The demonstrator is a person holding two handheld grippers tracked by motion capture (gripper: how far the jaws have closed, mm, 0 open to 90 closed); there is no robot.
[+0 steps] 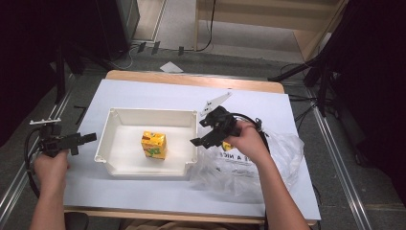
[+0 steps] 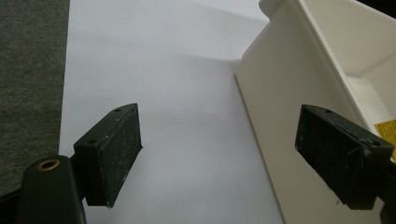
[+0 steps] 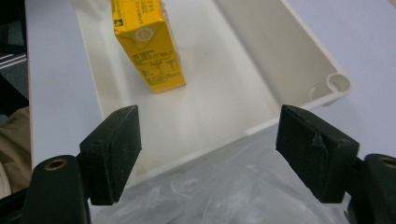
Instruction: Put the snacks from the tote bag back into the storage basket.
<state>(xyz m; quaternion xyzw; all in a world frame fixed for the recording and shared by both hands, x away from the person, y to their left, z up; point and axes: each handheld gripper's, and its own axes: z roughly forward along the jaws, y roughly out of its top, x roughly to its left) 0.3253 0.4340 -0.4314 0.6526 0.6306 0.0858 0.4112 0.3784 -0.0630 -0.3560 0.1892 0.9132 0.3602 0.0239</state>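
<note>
A yellow juice carton (image 1: 154, 145) stands upright in the middle of a white tray (image 1: 152, 116); the carton (image 3: 148, 44) also shows in the right gripper view inside the tray (image 3: 261, 60). My right gripper (image 1: 203, 132) hovers open over the tray's right rim, above a clear plastic bag (image 1: 249, 165), with nothing between its jaws (image 3: 210, 149). A small yellow object (image 1: 227, 146) lies in the bag under the right hand. My left gripper (image 1: 87, 139) is open just left of the tray, jaws empty (image 2: 219, 154), near the tray's outer wall (image 2: 280, 93).
A white sheet (image 1: 153, 93) covers the wooden table (image 1: 191, 79). The crumpled bag (image 3: 224, 186) spreads across the table's right side. Grey floor, cables and dark stands surround the table. Bare sheet lies behind and in front of the tray.
</note>
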